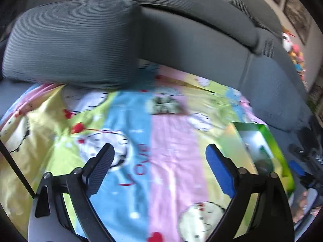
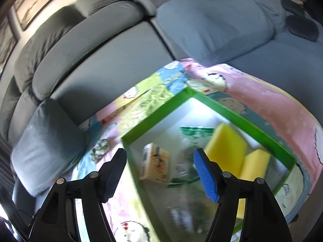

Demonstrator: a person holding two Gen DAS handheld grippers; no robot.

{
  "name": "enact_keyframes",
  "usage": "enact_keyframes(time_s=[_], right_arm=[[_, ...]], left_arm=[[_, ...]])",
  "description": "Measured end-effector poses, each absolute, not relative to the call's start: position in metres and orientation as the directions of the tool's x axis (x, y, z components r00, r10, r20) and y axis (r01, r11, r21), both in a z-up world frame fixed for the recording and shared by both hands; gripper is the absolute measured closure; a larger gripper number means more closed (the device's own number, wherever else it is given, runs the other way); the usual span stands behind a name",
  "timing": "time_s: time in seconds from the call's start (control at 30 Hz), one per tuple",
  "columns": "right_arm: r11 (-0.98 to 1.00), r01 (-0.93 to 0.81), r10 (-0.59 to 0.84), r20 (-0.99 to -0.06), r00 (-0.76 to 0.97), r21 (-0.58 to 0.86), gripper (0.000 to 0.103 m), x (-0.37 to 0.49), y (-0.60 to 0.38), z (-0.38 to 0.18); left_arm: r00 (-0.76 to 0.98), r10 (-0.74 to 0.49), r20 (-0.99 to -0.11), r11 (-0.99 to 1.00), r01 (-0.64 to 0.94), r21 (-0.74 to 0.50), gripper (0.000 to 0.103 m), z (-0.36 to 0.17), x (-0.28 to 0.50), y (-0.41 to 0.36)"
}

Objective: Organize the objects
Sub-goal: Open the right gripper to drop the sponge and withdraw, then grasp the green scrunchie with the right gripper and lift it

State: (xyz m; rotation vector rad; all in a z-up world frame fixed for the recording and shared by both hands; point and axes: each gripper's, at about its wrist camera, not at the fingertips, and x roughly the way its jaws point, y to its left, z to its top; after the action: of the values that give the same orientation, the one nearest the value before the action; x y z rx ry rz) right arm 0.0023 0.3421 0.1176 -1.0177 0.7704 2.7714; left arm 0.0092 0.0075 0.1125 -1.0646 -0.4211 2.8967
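Observation:
A green-rimmed box [image 2: 238, 117] with a white inside lies on a colourful cartoon blanket [image 1: 165, 141]. Inside it I see two yellow sponges [image 2: 226, 147], a small tan carton [image 2: 155, 163] and a clear green-printed packet [image 2: 193, 135]. My right gripper [image 2: 159, 171] hovers open above the box with nothing between its fingers. My left gripper [image 1: 159, 167] is open wide over the bare blanket, holding nothing. The same green box [image 1: 276, 147] shows at the right edge of the left wrist view. A small grey-white object [image 1: 163, 104] lies on the blanket ahead, blurred.
A grey sofa [image 2: 113, 56] holds the blanket, with a grey cushion [image 1: 70, 46] at the back left and another cushion [image 2: 214, 28] beyond the box. Plush toys [image 1: 294, 52] sit at the far right. Framed pictures [image 2: 34, 10] hang on the wall.

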Motion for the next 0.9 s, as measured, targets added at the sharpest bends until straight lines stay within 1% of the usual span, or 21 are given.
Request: enact_keyframes(time_s=[0.13, 0.2, 0.27, 0.33, 0.43, 0.53, 0.67, 0.77, 0.9], right_arm=[[-0.901, -0.161, -0.138, -0.618, -0.774, 0.403, 0.024, -0.006, 0.313, 0.123], [-0.915, -0.114, -0.169, -0.624, -0.763, 0.387, 0.023, -0.012, 0.299, 0.123], [-0.92, -0.079, -0.201, -0.634, -0.747, 0.385, 0.023, -0.017, 0.286, 0.121], [-0.913, -0.037, -0.252, -0.634, -0.731, 0.406, 0.023, -0.023, 0.273, 0.12], [-0.887, 0.028, -0.347, -0.624, -0.7, 0.461, 0.023, -0.036, 0.253, 0.116], [-0.877, 0.031, -0.397, -0.686, -0.61, 0.48, 0.023, -0.061, 0.231, 0.102], [-0.892, 0.001, -0.38, -0.749, -0.544, 0.452, 0.023, -0.102, 0.205, 0.083], [-0.885, 0.003, -0.402, -0.762, -0.508, 0.465, 0.023, -0.132, 0.186, 0.067], [-0.927, 0.009, -0.326, -0.792, -0.516, 0.376, 0.023, -0.173, 0.159, 0.049]], left_arm=[[-0.747, 0.106, -0.657, -0.937, 0.146, -0.317, 0.007, 0.093, 0.009, -0.023], [-0.725, 0.096, -0.682, -0.924, 0.19, -0.332, 0.007, 0.084, 0.007, -0.033], [-0.706, 0.061, -0.705, -0.924, 0.227, -0.307, 0.007, 0.079, 0.008, -0.039], [-0.699, 0.032, -0.714, -0.923, 0.253, -0.289, 0.007, 0.078, 0.009, -0.043], [-0.691, 0.029, -0.722, -0.907, 0.286, -0.309, 0.007, 0.075, 0.007, -0.053], [-0.679, -0.005, -0.734, -0.895, 0.33, -0.299, 0.007, 0.073, 0.008, -0.064], [-0.663, -0.03, -0.748, -0.881, 0.372, -0.294, 0.007, 0.07, 0.01, -0.076], [-0.655, -0.04, -0.754, -0.875, 0.387, -0.29, 0.007, 0.069, 0.009, -0.081], [-0.653, -0.024, -0.757, -0.87, 0.386, -0.306, 0.007, 0.068, 0.008, -0.085]])
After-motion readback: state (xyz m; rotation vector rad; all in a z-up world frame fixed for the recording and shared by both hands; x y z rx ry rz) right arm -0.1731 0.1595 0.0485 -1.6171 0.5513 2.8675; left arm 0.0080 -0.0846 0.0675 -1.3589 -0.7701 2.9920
